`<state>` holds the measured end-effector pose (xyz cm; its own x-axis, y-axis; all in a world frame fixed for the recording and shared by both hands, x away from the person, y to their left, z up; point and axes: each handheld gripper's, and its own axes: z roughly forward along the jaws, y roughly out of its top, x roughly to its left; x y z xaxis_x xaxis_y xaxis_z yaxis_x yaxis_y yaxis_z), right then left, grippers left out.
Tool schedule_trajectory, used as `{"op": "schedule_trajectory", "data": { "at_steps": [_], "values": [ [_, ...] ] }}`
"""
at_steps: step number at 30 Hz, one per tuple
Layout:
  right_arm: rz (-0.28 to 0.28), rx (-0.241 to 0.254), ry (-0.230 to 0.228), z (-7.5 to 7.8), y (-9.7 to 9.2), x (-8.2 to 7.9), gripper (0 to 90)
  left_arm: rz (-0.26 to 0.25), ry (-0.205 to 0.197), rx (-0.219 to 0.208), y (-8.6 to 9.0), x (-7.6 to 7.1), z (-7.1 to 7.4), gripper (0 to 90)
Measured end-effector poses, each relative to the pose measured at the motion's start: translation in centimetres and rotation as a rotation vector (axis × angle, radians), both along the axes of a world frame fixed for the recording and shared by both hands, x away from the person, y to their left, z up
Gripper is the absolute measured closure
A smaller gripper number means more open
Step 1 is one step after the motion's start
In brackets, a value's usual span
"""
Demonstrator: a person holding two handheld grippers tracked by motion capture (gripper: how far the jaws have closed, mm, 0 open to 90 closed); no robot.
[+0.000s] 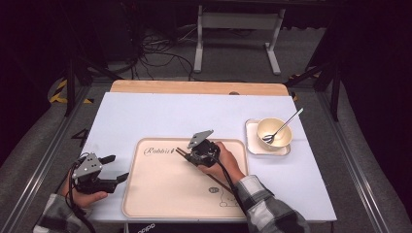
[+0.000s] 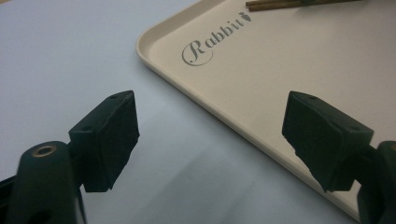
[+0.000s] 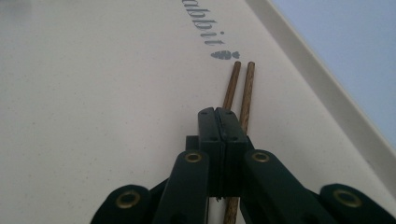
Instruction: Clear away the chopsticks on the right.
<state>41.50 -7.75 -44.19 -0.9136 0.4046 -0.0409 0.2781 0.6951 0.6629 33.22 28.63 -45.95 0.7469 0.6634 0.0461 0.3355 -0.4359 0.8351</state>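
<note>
Two chopsticks (image 3: 238, 88) under clenched right gripper (image 3: 217, 114), low over tray (image 1: 145, 204) | left gripper (image 2: 210, 135) released, level

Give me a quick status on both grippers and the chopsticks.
Right gripper shut on chopsticks, over the tray. Left gripper open, empty, at tray's left edge. Nothing in the way.

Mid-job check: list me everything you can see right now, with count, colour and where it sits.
chopsticks: two, brown wood, lying on the tray under the right tool's shut jaws
tray: one, cream with "Rabbit" lettering, near edge of the table
bowl: one, cream, on the dish
spoon: one, metal, leaning in the bowl
dish: one, white, square, right of the tray
table: one, white cover, wooden far edge
left tool: black, jaws open, beside the tray's left rim
right tool: black, jaws shut, over the tray
</note>
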Motion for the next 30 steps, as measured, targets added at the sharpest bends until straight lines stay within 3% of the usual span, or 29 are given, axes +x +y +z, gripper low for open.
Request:
{"op": "schedule_trajectory", "data": {
  "at_steps": [5,13,20,24,30],
  "values": [
    [0.019,0.017,-0.005,0.1,0.4,0.2,90.0,-0.001,0.007,-0.007,0.0,0.0,-0.1,19.5],
    [0.025,-0.027,-0.003,-0.4,1.3,0.5,90.0,-0.005,0.008,-0.004,0.1,0.0,-0.1,19.5],
    [-0.06,-0.034,0.01,-0.3,0.2,1.2,90.0,-0.011,0.013,0.0,0.0,0.1,-0.2,19.5],
    [-0.131,-0.036,0.025,-0.1,-1.3,1.6,90.0,-0.009,0.01,-0.002,0.0,0.0,-0.2,19.5],
    [-0.177,-0.036,0.031,-0.1,-3.6,1.6,90.0,-0.009,0.011,0.004,-0.1,0.0,-0.2,19.6]
  ]
}}
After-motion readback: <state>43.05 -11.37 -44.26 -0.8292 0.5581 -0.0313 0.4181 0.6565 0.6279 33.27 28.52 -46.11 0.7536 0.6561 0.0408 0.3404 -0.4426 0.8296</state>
